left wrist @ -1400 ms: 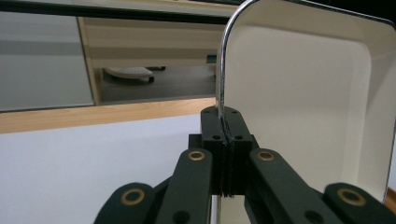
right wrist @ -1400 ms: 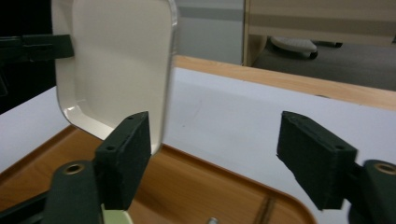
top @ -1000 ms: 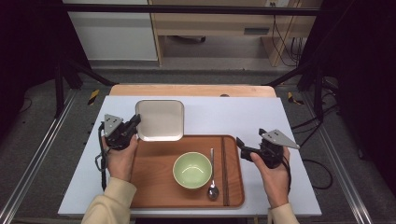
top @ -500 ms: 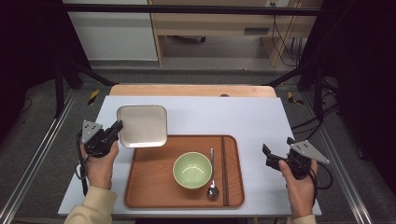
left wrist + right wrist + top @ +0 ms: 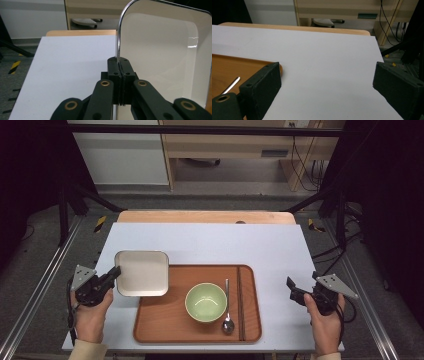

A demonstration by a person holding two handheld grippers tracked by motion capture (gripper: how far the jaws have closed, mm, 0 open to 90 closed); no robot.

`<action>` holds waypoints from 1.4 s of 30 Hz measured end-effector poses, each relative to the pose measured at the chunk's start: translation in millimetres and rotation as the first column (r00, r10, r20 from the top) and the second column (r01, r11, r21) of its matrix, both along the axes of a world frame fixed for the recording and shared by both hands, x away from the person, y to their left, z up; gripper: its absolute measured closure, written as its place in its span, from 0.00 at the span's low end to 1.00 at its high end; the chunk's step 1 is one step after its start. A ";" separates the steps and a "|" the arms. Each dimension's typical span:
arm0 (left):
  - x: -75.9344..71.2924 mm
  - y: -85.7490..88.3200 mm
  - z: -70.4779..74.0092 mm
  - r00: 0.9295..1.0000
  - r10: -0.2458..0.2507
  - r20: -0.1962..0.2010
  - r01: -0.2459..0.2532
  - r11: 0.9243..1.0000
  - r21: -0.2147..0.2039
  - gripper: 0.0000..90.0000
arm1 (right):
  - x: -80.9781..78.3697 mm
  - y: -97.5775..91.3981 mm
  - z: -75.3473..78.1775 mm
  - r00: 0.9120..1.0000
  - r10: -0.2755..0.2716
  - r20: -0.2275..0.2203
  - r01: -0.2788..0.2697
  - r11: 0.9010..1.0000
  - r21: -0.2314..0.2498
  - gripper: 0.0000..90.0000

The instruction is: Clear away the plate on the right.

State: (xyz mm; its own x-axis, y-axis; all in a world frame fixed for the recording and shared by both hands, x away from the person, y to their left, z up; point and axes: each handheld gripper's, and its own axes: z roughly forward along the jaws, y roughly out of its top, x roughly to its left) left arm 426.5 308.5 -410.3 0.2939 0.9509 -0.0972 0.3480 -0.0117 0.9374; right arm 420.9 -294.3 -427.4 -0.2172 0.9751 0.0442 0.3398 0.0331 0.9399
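Observation:
A white square plate point(image 5: 142, 272) hangs over the tray's far left corner and the white table left of it. My left gripper point(image 5: 116, 271) is shut on its left rim. In the left gripper view the plate point(image 5: 162, 57) stands on edge to the right, and the left gripper point(image 5: 120, 65) pinches its thin rim with the jaws pressed together. My right gripper point(image 5: 291, 289) is over the table right of the tray, open with nothing in it. In the right gripper view the right gripper point(image 5: 325, 80) has its jaws wide apart over bare white table.
A brown wooden tray point(image 5: 165, 320) lies at the front centre with a green bowl point(image 5: 206, 302), a spoon point(image 5: 227, 310) and dark chopsticks point(image 5: 240, 302) on it. The tray's corner point(image 5: 227, 67) and the spoon handle point(image 5: 232, 85) are at the left of the right gripper view.
My left gripper has carried the plate leftwards and nearer to the person, down to the tray's far left corner. My right gripper has moved right, away from the tray.

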 end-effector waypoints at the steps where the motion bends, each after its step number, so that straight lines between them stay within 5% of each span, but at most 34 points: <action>1: -3.7 0.5 -0.9 1.000 -0.002 -0.001 0.002 1.000 0.006 0.99 | 0.1 -0.3 -0.4 1.000 0.002 -0.001 -0.002 1.000 -0.008 0.10; 9: -27.0 2.5 -15.0 1.000 0.005 -0.003 -0.005 1.000 -0.004 0.99 | 0.3 3.6 -4.2 1.000 0.012 -0.018 -0.012 1.000 -0.004 0.11; 18: -31.4 -7.8 -19.1 0.994 -0.064 -0.086 0.065 0.998 0.017 0.99 | 1.7 5.2 -7.3 0.999 0.020 -0.035 -0.021 1.000 -0.017 0.11; 26: -15.5 -23.3 -21.5 0.981 -0.111 -0.159 0.117 0.993 0.027 0.99 | 2.1 6.1 -8.2 0.999 0.029 -0.043 -0.030 0.999 -0.016 0.11; 42: 24.4 -32.6 -30.8 0.961 -0.134 -0.243 0.125 0.991 -0.052 0.99 | 5.3 8.2 -12.7 0.997 0.046 -0.069 -0.047 0.999 -0.014 0.11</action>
State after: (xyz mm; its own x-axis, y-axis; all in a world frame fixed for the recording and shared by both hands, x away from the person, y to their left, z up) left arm 450.9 275.9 -441.1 0.3772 0.9009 -0.2146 0.5646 -0.0400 0.8244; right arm 426.2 -286.1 -440.1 -0.2589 0.9648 0.0456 0.4016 0.0646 0.9136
